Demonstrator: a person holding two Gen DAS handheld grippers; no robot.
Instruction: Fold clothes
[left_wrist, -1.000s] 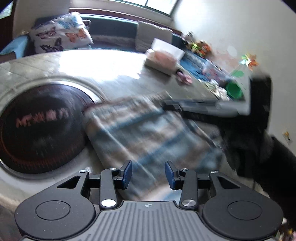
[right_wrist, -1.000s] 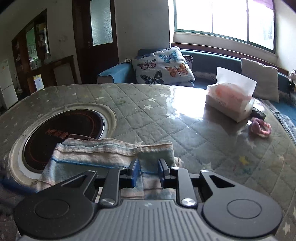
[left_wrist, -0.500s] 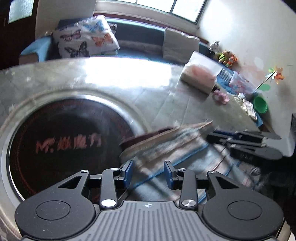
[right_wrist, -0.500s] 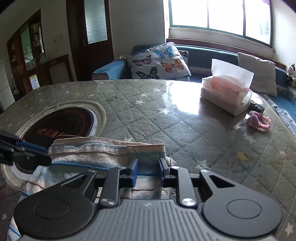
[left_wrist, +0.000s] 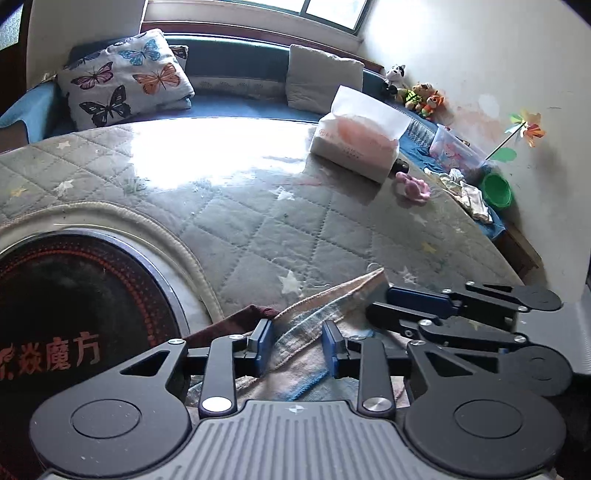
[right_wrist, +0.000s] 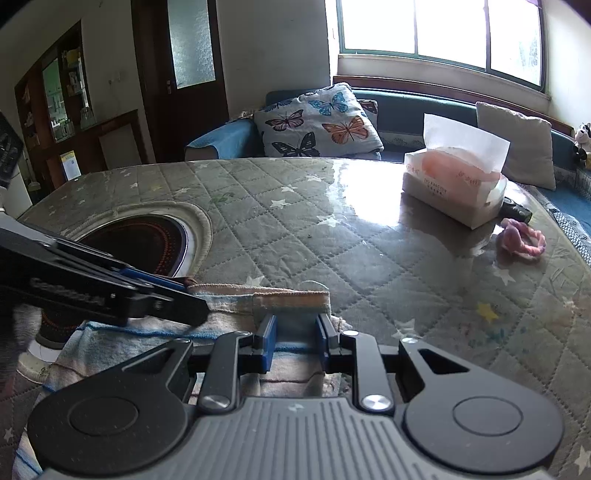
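A striped pale cloth (left_wrist: 332, 299) with blue lines lies folded on the quilted table (left_wrist: 258, 221), beside the round black hob (left_wrist: 74, 295). My left gripper (left_wrist: 297, 347) has its pads drawn in on the cloth's hemmed edge near the hob. From the right wrist view it (right_wrist: 195, 299) reaches in from the left onto the same hem. My right gripper (right_wrist: 294, 341) is shut on the cloth (right_wrist: 236, 306) at its right corner. The left wrist view shows it (left_wrist: 376, 301) side-on, pinching that corner. A dark maroon piece (left_wrist: 229, 325) peeks out under the cloth.
A tissue box (left_wrist: 354, 147) and a pink hair tie (left_wrist: 413, 186) sit at the table's far right. The hob's raised rim (right_wrist: 199, 229) lies just left of the cloth. A sofa with a butterfly pillow (right_wrist: 321, 122) runs behind the table.
My left gripper swung in toward the hob-side hem and its jaws narrowed around it. The right gripper kept its hold on the cloth corner and shifted little.
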